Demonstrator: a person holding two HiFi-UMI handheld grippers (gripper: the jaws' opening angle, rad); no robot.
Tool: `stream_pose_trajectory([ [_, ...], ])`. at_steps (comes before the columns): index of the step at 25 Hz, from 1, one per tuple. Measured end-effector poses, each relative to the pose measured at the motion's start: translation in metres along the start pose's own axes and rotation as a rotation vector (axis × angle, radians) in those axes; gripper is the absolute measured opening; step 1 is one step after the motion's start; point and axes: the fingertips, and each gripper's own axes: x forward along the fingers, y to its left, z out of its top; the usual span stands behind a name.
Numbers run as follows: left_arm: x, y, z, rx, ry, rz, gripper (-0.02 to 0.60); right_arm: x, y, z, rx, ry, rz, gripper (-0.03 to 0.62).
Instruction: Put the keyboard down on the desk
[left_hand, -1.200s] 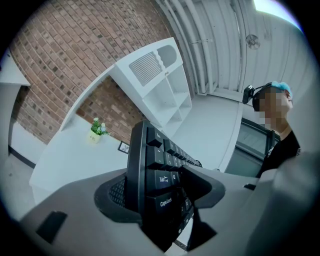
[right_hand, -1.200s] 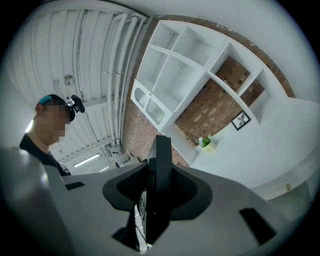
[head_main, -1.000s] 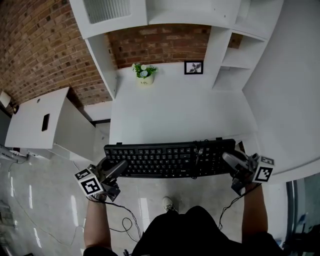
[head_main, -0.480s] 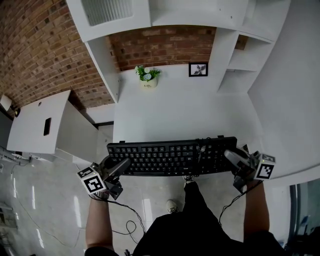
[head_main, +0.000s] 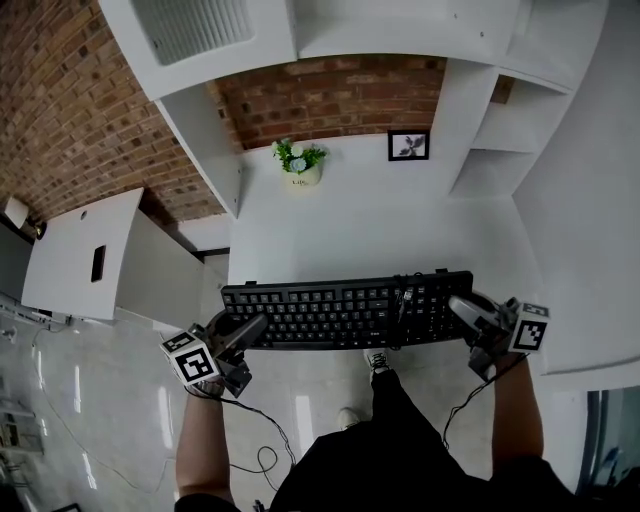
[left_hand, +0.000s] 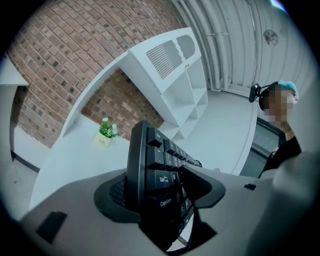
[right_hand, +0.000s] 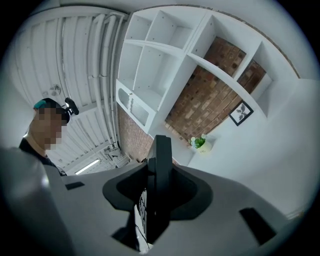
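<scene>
Keyboard (head_main: 345, 312) ends sit inside both claws. The left gripper (head_main: 250, 328) has its jaws closed on the left end, one jaw on the key face by the Tab and Caps Lock keys and the other against the underside. The right gripper (head_main: 462, 308) clamps the right end, and in its own view the board's thin edge stands squarely between the jaws. Both pairs of jaws stand only as far apart as the board is thick, and neither holds anything else. Between the two grippers the board stretches level, keys up, with its cable (head_main: 402, 300) draped across the keys nearer the right claw.

Beyond the jaws lies the white desk (head_main: 370, 230). The board's far edge is at the desk's near edge, and its near edge seems to hang over the floor. Whether it already touches the top cannot be told. Farther ahead, well apart from the claws, stand a small potted plant (head_main: 298, 160) and a picture frame (head_main: 408, 145).

The step in hand looks like the carry-in. The next move likely calls for pushing both claws forward together, lowering evenly until the base rests flat, then opening both.
</scene>
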Motion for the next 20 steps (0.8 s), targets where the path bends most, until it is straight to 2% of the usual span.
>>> stream_pose_trajectory([
  [13,0.086,0.079,0.028,-0.064,0.030,0.105,0.293,0.061,-0.114,0.058,0.111,0.085,0.012,0.141],
  [17,0.107,0.095,0.029,-0.088,0.050,0.118,0.298,0.072,-0.142,0.064,0.144,0.110,-0.021,0.144],
  [20,0.120,0.115,0.030,-0.097,0.071,0.178,0.302,0.081,-0.164,0.068,0.162,0.123,-0.028,0.144],
])
